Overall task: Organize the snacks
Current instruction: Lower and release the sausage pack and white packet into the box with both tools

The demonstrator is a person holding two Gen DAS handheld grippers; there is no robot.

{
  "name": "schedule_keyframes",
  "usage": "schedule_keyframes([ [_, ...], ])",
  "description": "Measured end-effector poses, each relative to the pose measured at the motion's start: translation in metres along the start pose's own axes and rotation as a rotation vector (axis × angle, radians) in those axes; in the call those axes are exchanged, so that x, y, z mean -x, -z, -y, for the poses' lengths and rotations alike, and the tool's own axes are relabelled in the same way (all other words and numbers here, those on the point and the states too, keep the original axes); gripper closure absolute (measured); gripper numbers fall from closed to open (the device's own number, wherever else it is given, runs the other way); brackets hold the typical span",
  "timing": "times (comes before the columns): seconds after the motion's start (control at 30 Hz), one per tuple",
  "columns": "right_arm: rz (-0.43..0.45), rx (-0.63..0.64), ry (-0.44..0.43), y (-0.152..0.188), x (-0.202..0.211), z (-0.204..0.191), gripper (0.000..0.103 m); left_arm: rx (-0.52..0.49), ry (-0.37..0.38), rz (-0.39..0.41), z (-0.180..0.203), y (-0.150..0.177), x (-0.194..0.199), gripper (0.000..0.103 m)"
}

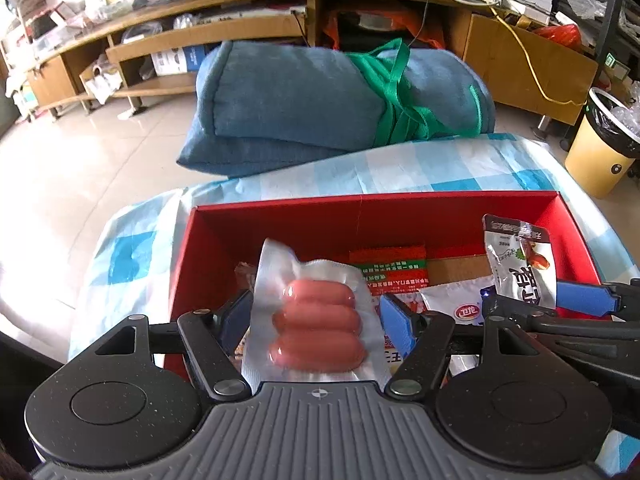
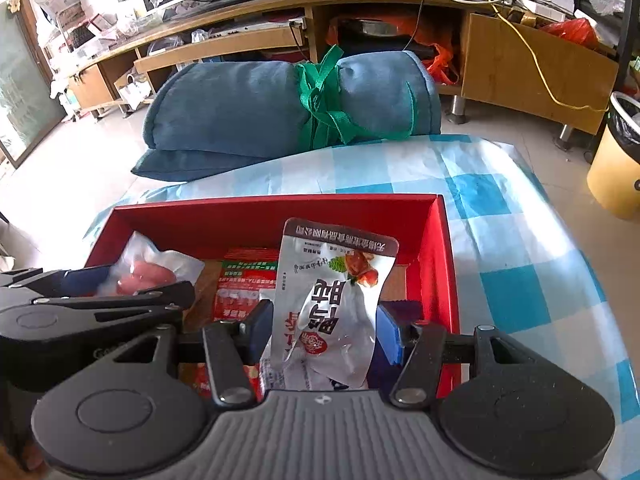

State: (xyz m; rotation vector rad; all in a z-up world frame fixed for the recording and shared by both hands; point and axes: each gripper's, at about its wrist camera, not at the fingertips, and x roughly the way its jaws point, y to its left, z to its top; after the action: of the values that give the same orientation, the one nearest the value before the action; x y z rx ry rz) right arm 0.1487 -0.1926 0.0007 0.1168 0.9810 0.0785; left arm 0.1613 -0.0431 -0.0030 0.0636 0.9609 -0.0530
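Note:
My left gripper (image 1: pixel 316 320) is shut on a clear vacuum pack of three pink sausages (image 1: pixel 318 316), held upright over the red box (image 1: pixel 280 210). My right gripper (image 2: pixel 324 330) is shut on a silver snack pouch (image 2: pixel 336 300) with dark printing, also above the red box (image 2: pixel 444 248). The pouch (image 1: pixel 520 260) and right gripper (image 1: pixel 552 304) show at the right of the left wrist view. The sausage pack (image 2: pixel 152 270) appears at the left of the right wrist view. A red-and-green packet (image 1: pixel 388 270) and a white packet (image 1: pixel 456 304) lie inside the box.
The box rests on a blue-and-white checked cloth (image 2: pixel 500 208). A rolled blue cushion tied with a green strap (image 1: pixel 320 100) lies beyond it. A wooden TV stand (image 2: pixel 520 52) lines the back wall. A yellow bin (image 1: pixel 604 140) stands at the right.

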Motion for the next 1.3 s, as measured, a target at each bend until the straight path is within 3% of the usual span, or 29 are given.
schedule_keyframes([
  [0.6, -0.012, 0.019, 0.031, -0.009, -0.016, 0.005, 0.047, 0.015, -0.022, -0.016, -0.002, -0.005, -0.011, 0.017],
  [1.3, 0.038, 0.058, 0.042, 0.010, 0.029, 0.002, 0.039, -0.021, 0.016, 0.053, -0.003, 0.007, 0.026, 0.013],
])
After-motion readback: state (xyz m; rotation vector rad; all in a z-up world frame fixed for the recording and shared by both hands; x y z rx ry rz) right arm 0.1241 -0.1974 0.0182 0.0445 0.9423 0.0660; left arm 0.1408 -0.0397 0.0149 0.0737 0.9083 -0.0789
